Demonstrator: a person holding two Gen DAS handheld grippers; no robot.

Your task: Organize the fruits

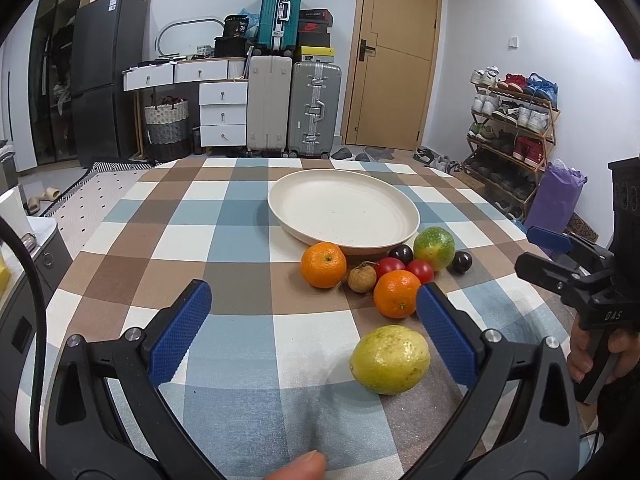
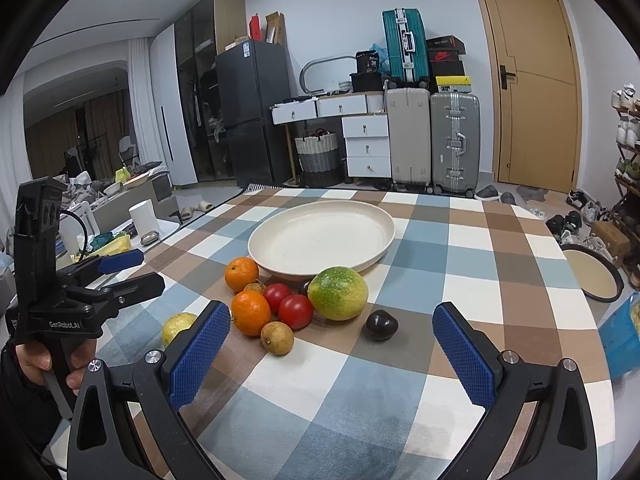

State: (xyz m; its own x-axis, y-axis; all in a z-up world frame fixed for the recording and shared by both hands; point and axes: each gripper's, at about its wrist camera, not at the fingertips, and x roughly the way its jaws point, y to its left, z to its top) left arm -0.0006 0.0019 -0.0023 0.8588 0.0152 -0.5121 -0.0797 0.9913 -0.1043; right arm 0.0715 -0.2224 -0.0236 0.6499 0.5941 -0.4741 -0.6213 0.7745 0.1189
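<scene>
Left gripper [image 1: 312,320], fingers spread wide and holding nothing, is hovering at lower centre of the left wrist view. The yellow-green fruit [image 1: 390,359] is lying on the checked tablecloth [image 1: 240,340] beside the right-hand pad, long axis running lower left to upper right. Right gripper [image 2: 332,348], likewise spread, is facing the dark plum [image 2: 382,324]. The cream plate [image 1: 344,208] is sitting empty at frame centre, the other fruits clustered against its near rim.

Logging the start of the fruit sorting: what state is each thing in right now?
Plate: empty, on the table.
Yellow fruit: on the cloth, apart from the cluster.
Fruit cluster: loose beside the plate, none plated.
Left gripper: open, empty.
Right gripper: open, empty.
Door: shut.
</scene>
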